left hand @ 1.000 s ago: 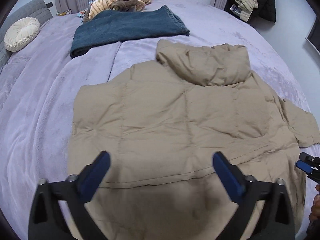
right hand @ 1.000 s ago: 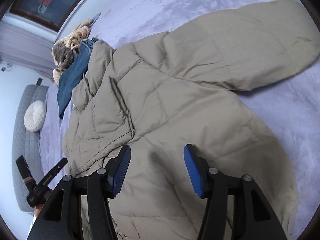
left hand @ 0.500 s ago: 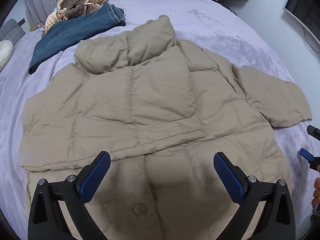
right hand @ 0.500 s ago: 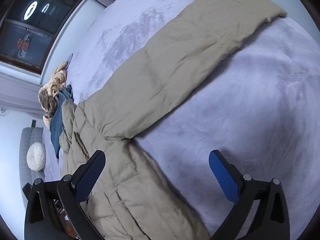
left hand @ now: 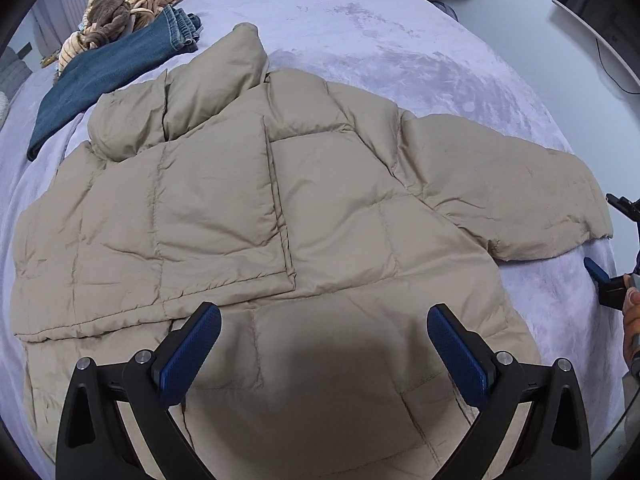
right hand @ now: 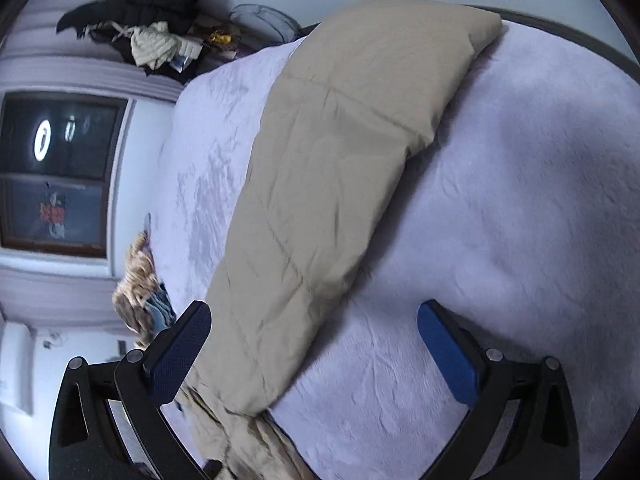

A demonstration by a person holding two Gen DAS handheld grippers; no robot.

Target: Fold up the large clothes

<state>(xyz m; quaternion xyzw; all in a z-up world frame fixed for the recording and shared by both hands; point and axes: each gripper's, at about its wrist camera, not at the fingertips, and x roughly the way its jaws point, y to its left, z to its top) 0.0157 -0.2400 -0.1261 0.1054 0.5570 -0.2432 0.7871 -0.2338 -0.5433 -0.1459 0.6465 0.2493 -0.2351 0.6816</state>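
A tan puffer jacket (left hand: 280, 208) lies flat on the lavender bed (left hand: 380, 28), hood toward the far left. Its left half is folded over the body, and its right sleeve (left hand: 512, 196) stretches out to the right. My left gripper (left hand: 324, 344) is open and empty, hovering over the jacket's lower hem. My right gripper (right hand: 316, 344) is open and empty, hovering low beside the outstretched sleeve (right hand: 340, 152). Its left finger is over the sleeve's base and its right finger over bare bedding. Its blue pad also shows at the right edge of the left wrist view (left hand: 596, 272).
Folded blue jeans (left hand: 112, 68) and a striped tan garment (left hand: 128, 4) lie at the bed's far left. Dark clothes hang on a rack (right hand: 136, 24) beyond the bed. A window (right hand: 52, 168) and a wall screen (left hand: 600, 12) border the room.
My left gripper swung its view rightward across the jacket. My right gripper opened wide and moved off the jacket body toward the outstretched sleeve.
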